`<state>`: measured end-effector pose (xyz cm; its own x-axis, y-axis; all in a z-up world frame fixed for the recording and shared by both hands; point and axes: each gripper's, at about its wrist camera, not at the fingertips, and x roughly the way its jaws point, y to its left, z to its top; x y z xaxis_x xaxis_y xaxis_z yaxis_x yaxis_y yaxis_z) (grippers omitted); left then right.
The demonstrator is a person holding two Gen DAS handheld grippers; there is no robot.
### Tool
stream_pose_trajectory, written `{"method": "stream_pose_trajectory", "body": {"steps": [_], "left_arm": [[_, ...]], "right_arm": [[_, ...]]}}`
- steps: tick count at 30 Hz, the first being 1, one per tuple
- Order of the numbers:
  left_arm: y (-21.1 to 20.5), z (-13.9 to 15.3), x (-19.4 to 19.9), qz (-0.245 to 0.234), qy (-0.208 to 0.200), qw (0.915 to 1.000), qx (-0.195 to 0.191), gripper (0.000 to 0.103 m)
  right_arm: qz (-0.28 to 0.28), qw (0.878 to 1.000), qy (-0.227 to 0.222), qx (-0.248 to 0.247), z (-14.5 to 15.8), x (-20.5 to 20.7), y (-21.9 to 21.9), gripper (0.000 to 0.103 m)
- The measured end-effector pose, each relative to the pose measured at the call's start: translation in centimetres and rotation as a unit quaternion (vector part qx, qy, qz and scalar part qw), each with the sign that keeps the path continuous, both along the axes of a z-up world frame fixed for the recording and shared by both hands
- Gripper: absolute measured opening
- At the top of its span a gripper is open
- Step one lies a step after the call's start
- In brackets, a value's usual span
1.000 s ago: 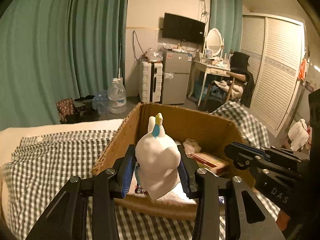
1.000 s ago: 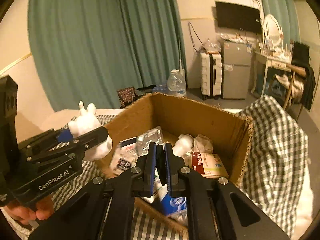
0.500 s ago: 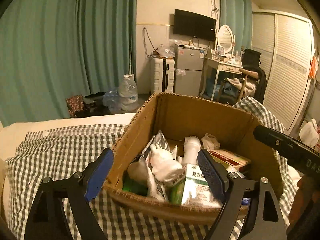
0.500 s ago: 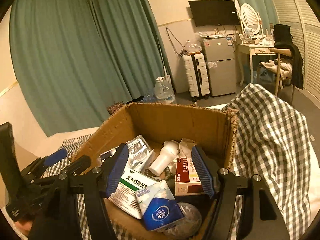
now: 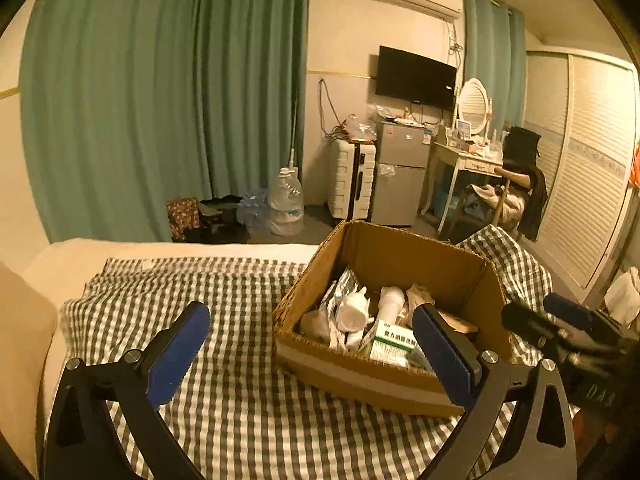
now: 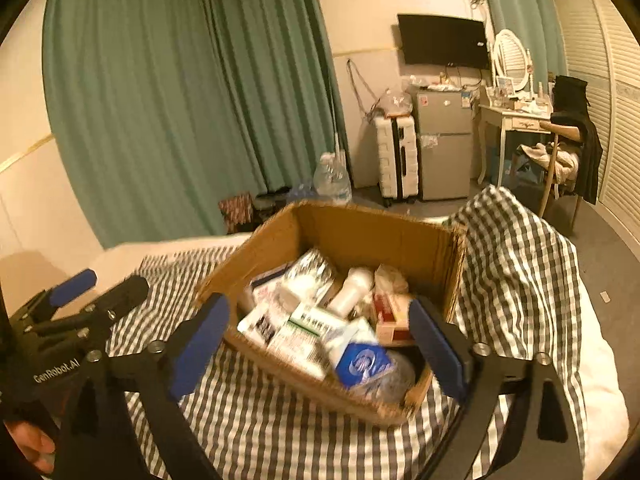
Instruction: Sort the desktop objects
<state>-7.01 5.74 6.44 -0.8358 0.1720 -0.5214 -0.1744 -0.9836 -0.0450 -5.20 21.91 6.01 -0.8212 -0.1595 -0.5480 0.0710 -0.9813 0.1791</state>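
Tools — left [image 5: 312, 344], right [image 6: 320, 340] — just spread wide, empty, before cardboard box [image 5: 400, 380].

The right-wrist view is smeared by motion: print on the packets in the box [image 6: 340, 236] cannot be read, and the blue pack [image 6: 362, 362] at its near wall is a blur. The box's near wall hides whatever lies beneath the top layer. In the left-wrist view, the left gripper's [image 5: 312, 346] right finger covers part of the green-and-white carton [image 5: 394, 344] in the box [image 5: 360, 380]. A hand [image 6: 30, 446], left of the box, is cut by the frame edge.
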Motion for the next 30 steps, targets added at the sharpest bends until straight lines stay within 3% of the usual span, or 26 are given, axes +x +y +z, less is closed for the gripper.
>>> {"method": "stream_pose_trajectory", "body": {"steps": [3,8,14,18,21,24,30], "left_arm": [[-1.1,0.0,1.5,0.012,0.002,0.9999,-0.008,0.103],[-3.2,-1.4,3.0,0.043,-0.009,0.9989,-0.017,0.103],[-5.3,-5.1,4.1,0.094,-0.044,0.9945,0.017,0.103],[-6.3,-6.7,5.7,0.147,-0.034,0.9882,0.028,0.103],[-5.8,-7.0,5.6,0.118,-0.023,0.9928,0.007,0.103],[-5.0,-7.3,4.7,0.125,-0.018,0.9913,-0.039,0.103],[-5.0,-9.2,4.5,0.115,-0.031,0.9923,-0.033,0.103]], "right_arm": [[-0.002,1.0,-0.02,0.012,-0.4,0.9,-0.8,0.103],[0.003,0.997,-0.07,0.015,-2.3,2.2,-2.2,0.103],[-0.022,0.998,-0.051,0.01,-5.4,3.9,-4.1,0.103],[-0.015,0.999,-0.042,0.029,-7.4,4.3,-5.3,0.103],[0.003,0.997,-0.021,0.078,-7.9,4.2,-6.5,0.103],[0.007,0.997,-0.024,0.075,-8.3,3.6,-6.7,0.103],[0.005,0.997,-0.037,0.063,-8.9,3.2,-6.2,0.103]]}}
